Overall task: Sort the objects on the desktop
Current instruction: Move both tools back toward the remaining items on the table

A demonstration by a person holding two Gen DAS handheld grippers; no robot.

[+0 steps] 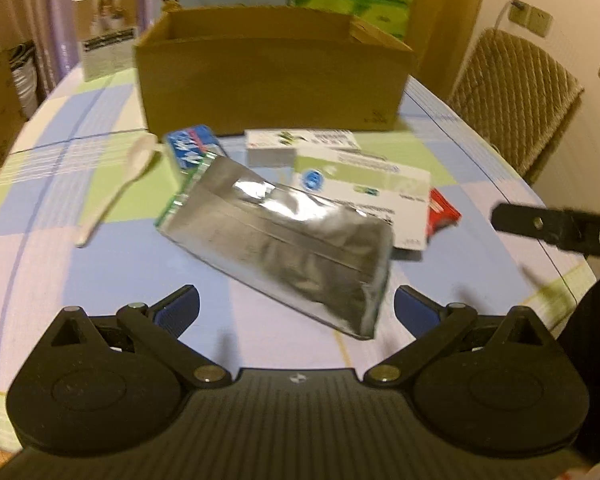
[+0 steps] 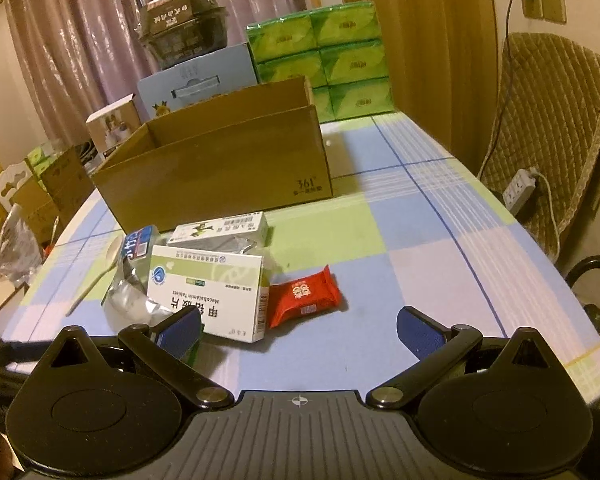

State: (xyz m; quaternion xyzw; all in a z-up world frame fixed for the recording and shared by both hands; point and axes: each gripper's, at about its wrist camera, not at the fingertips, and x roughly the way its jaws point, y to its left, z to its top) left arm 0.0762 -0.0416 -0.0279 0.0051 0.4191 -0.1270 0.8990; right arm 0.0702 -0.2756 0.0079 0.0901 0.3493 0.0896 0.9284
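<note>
- Silver foil pouch [image 1: 276, 240]: flat on the checked tablecloth [image 1: 100, 264], laid diagonally, nearest item to the left gripper [image 1: 296, 308]; far corner resting against the white-and-green medicine box [image 1: 364, 184].
- Left gripper: fingers spread wide, nothing between the blue pads [image 1: 180, 312]; positioned just short of the pouch's near edge, roughly centred on it. View blurred, consistent with motion.
- Right gripper [image 2: 300, 332]: fingers likewise released and empty, low over bare cloth, near the medicine box and the red snack packet [image 2: 304, 296].
- Surrounding clutter: blue-and-white pack [image 1: 192, 144] behind the pouch, white plastic spoon [image 1: 120, 184] to its left, a second small white box [image 1: 300, 144] behind the medicine box. All loosely heaped, several touching.
- Cardboard box [image 1: 272, 80]: open-topped, directly behind the heap; probable destination. Interior contents not visible.
- Background: green tissue packs [image 2: 320, 56], pale blue carton [image 2: 196, 80], quilted chair [image 2: 552, 128].
- Step in hand, as judged: approach to a first pick, pouch as likely target.
- Next move calls for: advance until the pads straddle the pouch's near end, close across the narrow dimension, lift clear of the medicine box before transfer.
- Caution: foil is slippery and crushable; shallow grip likely to slide off.
</note>
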